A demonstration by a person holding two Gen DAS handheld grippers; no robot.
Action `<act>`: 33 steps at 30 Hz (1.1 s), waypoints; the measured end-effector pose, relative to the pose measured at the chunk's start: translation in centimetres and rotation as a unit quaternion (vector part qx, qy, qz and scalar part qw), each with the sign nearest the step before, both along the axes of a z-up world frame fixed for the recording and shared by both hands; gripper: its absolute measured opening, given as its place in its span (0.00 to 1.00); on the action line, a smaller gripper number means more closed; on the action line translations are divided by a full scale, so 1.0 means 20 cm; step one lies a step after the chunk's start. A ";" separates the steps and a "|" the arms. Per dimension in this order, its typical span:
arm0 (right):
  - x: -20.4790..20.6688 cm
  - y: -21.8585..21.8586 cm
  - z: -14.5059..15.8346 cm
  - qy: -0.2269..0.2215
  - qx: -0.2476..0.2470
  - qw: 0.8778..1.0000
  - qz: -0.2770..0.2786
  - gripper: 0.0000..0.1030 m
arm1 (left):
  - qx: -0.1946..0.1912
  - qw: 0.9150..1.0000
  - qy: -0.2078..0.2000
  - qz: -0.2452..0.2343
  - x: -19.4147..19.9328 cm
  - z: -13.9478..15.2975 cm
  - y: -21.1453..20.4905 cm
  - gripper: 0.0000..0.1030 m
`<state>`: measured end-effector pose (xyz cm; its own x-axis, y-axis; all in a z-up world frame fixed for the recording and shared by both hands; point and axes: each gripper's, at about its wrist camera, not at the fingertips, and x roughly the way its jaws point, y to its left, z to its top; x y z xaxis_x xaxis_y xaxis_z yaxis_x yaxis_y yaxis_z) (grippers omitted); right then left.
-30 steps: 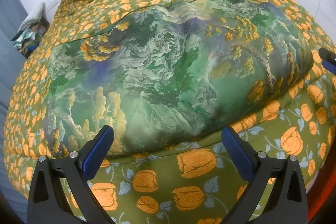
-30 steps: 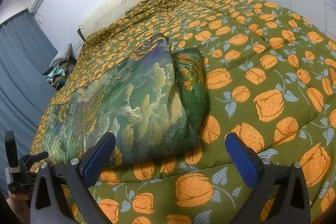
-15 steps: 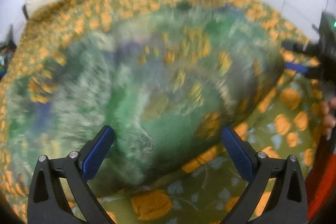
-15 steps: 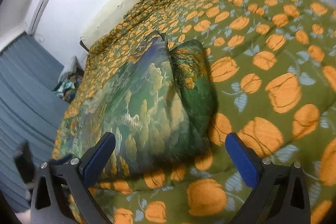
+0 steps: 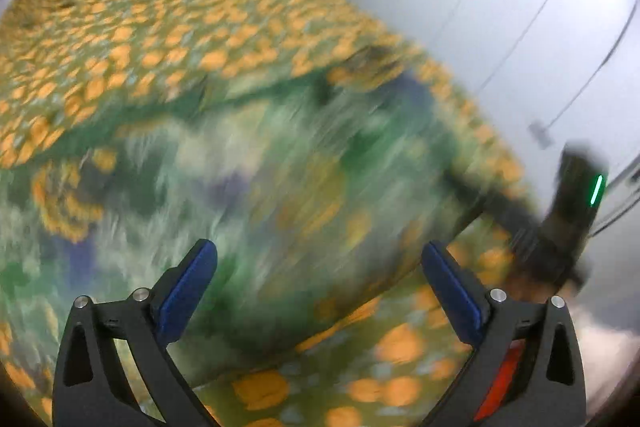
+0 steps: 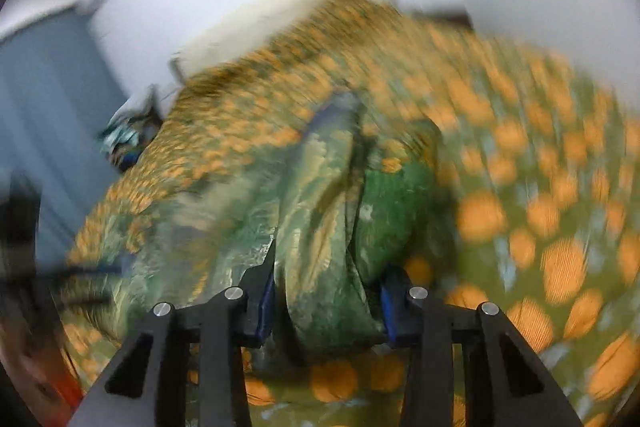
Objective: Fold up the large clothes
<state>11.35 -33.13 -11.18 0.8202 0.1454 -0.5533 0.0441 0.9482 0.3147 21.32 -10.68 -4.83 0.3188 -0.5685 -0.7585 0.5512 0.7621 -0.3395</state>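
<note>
**Right tongs pinching the garment, left tongs spread**

Right tongs (image 6: pixel 326 297) are squeezed onto a bunched fold of the green garment (image 6: pixel 320 227); cloth fills the gap btwn the blue pads (image 6: pixel 266 301) and rises up from them in a creased ridge. Left tongs (image 5: pixel 320 275) are spread wide w/ nothing btwn the pads, sitting just over the near edge of the same garment (image 5: pixel 248 195).

Garment is a painterly green, white & orange print, lying folded on my bed's bedspread (image 5: pixel 160 27), olive w/ orange flowers. In the left view it covers the middle of the frame, w/ bedspread showing beyond it and at the bottom. In the right view it runs from the pinch toward the left, bedspread (image 6: pixel 540 207) to the right of it.

Both views are heavily blurred, so fine detail of folds & edges can't be made out. Left view shows the right tool (image 5: pixel 576 211) at the garment's far right end, green light on its body. White cupboard doors (image 5: pixel 500 7) stand past the bed. Right view has a pale headboard (image 6: pixel 280 15) and blue-grey curtain (image 6: pixel 48 99) at left.
</note>
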 end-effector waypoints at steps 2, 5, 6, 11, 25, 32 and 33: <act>-0.04 0.17 0.12 -0.035 -0.054 0.997 0.030 0.38 | -0.027 0.999 0.006 -0.026 0.04 0.14 -0.04 0.99; -0.08 0.44 0.24 -0.079 -0.138 0.984 0.084 0.37 | -0.036 0.997 0.010 -0.069 0.08 0.30 -0.14 0.99; -0.10 0.54 0.26 -0.090 -0.167 0.976 0.105 0.37 | -0.037 0.996 0.017 -0.085 0.08 0.33 -0.16 0.99; -0.19 0.94 0.26 -0.129 -0.274 0.936 0.177 0.35 | 0.075 0.990 -0.001 -0.121 0.08 0.36 -0.26 0.99; -0.35 1.07 0.20 -0.161 -0.278 0.919 0.230 0.74 | 0.187 0.982 -0.026 0.011 0.15 0.19 -0.12 0.25; -0.45 0.84 0.17 -0.139 -0.178 0.955 0.194 0.92 | 0.156 0.984 -0.034 0.076 0.26 0.32 0.34 0.24; -0.43 0.82 0.14 -0.128 -0.178 0.957 0.188 0.92 | 0.153 0.983 -0.032 0.093 0.27 0.32 0.46 0.24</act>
<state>2.78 -16.66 -8.31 0.8624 0.2967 -0.4102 -0.3568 0.9310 -0.0767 26.71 -1.54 1.52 0.4484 -0.2438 -0.8599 0.4054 0.9129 -0.0475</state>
